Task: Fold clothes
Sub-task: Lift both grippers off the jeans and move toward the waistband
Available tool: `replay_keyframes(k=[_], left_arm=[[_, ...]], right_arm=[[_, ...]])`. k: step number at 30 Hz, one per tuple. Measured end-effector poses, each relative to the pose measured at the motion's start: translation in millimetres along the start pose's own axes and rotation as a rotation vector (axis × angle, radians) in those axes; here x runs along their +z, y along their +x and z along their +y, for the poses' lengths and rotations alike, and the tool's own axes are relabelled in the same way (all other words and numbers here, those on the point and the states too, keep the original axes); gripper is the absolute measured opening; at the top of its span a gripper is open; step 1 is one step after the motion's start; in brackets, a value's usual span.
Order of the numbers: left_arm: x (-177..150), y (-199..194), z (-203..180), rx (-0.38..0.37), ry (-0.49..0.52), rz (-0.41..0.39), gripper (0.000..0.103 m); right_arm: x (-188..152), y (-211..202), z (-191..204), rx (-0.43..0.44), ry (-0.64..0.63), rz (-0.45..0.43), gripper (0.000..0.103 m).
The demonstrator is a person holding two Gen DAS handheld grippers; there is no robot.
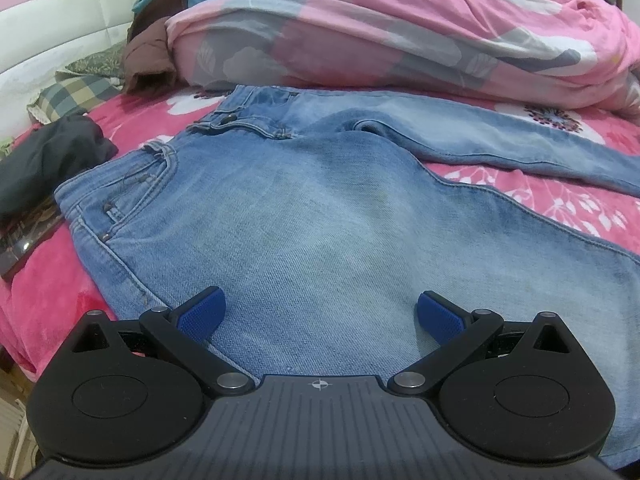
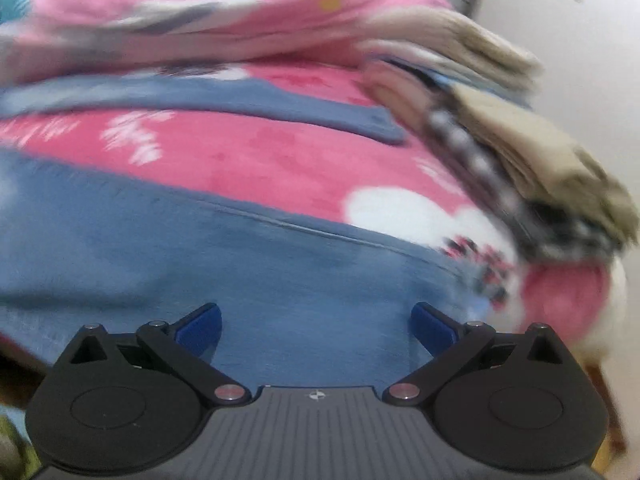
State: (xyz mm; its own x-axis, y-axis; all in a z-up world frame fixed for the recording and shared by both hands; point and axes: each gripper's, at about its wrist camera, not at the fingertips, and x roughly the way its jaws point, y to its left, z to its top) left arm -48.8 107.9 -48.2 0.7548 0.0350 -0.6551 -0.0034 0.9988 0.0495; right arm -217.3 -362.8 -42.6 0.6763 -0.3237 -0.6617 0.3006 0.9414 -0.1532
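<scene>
The jeans (image 1: 320,208) lie flat on the pink floral bed cover (image 1: 560,200), waistband to the left, the two legs spread apart toward the right. The left hand-held gripper (image 1: 320,314) hovers over the near thigh area, fingers wide apart, gripping nothing. The right hand-held gripper (image 2: 316,326), also wide apart and empty, sits above the near leg; this view is motion-blurred. A stack of folded clothes (image 2: 520,152) rests at the right, a pink quilt (image 1: 400,32) behind the jeans

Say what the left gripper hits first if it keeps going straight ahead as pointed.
Most likely the jeans: the left gripper, jaws open, sits low over the near leg. Depth is unclear; beyond them lies the pink quilt.
</scene>
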Motion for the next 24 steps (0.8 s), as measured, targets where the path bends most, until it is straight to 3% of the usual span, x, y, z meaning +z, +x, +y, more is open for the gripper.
replay_keyframes(k=[4, 7, 11, 15, 17, 20, 24], left_arm=[[0.6, -0.4, -1.0, 0.006, 0.001, 0.002, 0.103], [1.3, -0.8, -1.8, 0.011, 0.001, 0.004, 0.103], [2.3, -6.5, 1.8, 0.006, -0.011, -0.001, 0.103], [-0.1, -15.9, 12.8, 0.012, -0.039, -0.012, 0.103], [-2.4, -20.7, 19.6, 0.021, -0.056, -0.017, 0.103], [-6.0, -27.8, 29.9, 0.035, -0.082, -0.024, 0.103], [-10.7, -37.3, 43.7, 0.054, -0.116, -0.034, 0.103]], right_arm=[[13.9, -19.6, 3.4, 0.078, 0.079, -0.089, 0.103], [30.1, -31.6, 26.3, 0.218, 0.041, -0.163, 0.103], [54.2, -41.6, 58.0, 0.483, 0.021, -0.265, 0.103], [76.9, -39.3, 89.4, 0.801, 0.092, -0.319, 0.103], [85.3, -31.4, 107.8, 0.968, 0.150, -0.284, 0.103], [86.5, -12.0, 137.5, 1.176, 0.219, -0.163, 0.098], [69.8, 14.2, 172.2, 1.334, 0.281, 0.049, 0.083]])
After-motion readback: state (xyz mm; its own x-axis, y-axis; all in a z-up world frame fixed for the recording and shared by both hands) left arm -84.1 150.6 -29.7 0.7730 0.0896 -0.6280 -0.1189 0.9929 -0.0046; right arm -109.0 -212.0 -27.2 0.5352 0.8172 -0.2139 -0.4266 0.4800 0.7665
